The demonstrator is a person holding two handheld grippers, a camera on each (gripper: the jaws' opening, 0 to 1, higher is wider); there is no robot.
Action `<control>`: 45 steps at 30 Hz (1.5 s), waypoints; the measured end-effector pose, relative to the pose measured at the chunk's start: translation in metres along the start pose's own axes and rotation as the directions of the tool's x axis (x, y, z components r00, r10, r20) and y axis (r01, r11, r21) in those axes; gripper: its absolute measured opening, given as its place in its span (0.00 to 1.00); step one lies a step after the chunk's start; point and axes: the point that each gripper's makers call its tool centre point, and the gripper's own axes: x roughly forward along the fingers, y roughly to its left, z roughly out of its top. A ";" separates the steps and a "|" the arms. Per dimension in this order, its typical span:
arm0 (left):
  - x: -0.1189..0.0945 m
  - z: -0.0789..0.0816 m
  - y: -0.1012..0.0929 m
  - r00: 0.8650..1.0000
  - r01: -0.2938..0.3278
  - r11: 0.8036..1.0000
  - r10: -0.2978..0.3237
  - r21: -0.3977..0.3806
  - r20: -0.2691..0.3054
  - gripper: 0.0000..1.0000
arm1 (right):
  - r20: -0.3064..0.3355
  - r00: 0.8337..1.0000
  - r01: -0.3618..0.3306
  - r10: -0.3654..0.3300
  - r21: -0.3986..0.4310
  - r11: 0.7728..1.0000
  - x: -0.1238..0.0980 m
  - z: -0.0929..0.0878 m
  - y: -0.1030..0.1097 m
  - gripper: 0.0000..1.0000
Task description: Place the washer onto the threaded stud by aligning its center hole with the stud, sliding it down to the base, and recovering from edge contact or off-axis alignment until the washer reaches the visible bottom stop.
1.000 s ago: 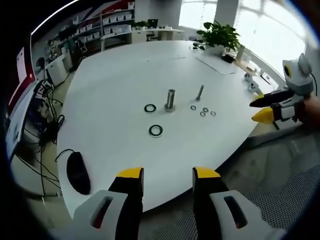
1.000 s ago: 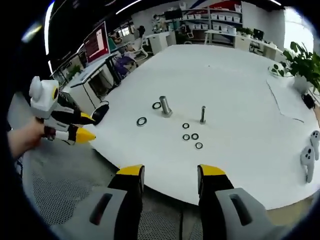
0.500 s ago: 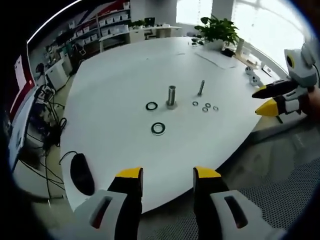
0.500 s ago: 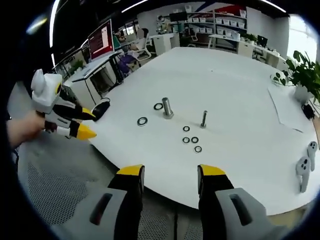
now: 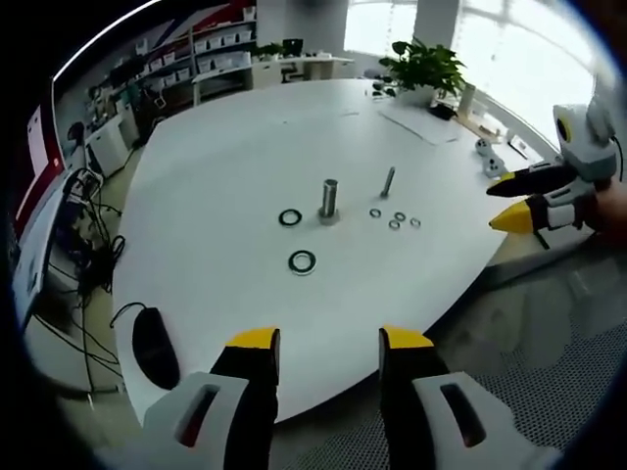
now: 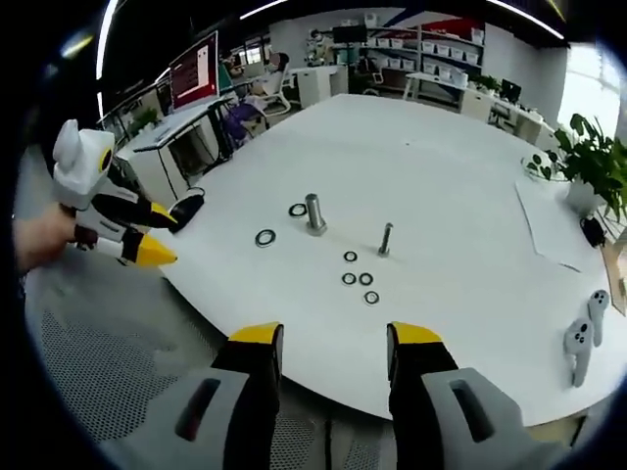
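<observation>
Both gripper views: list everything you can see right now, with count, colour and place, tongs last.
Table: one, white, under everything.
Thick stud: one, metal, upright mid-table.
Thin stud: one, metal, upright beside the thick stud.
Large washers: two, dark, flat near the thick stud.
Small washers: four, dark, flat by the thin stud.
Mouse: one, black, table edge.
Plant: one, green, far side.
Controllers: two, white, table edge.
Left tongs: yellow-tipped, open, off the table edge.
Right tongs: yellow-tipped, open, off the table edge.
</observation>
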 end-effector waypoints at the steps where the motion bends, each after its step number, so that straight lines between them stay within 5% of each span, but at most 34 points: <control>1: 0.001 0.000 0.000 1.000 0.002 1.000 -0.002 0.001 -0.002 0.39 | -0.001 1.000 0.003 -0.003 -0.002 1.000 0.000 0.000 -0.001 0.45; 25: 0.045 0.025 0.012 0.997 0.018 0.997 -0.013 0.070 -0.082 0.40 | 0.005 1.000 -0.014 0.014 0.010 1.000 0.002 0.001 -0.001 0.44; 36: 0.070 0.033 0.027 0.989 0.020 0.997 -0.008 0.077 -0.148 0.40 | 0.012 1.000 -0.016 0.016 0.006 1.000 0.002 0.003 -0.001 0.44; 45: 0.077 0.039 0.030 0.989 0.022 0.998 -0.013 0.055 -0.149 0.40 | 0.028 0.999 -0.015 0.015 0.006 1.000 -0.004 0.008 -0.004 0.44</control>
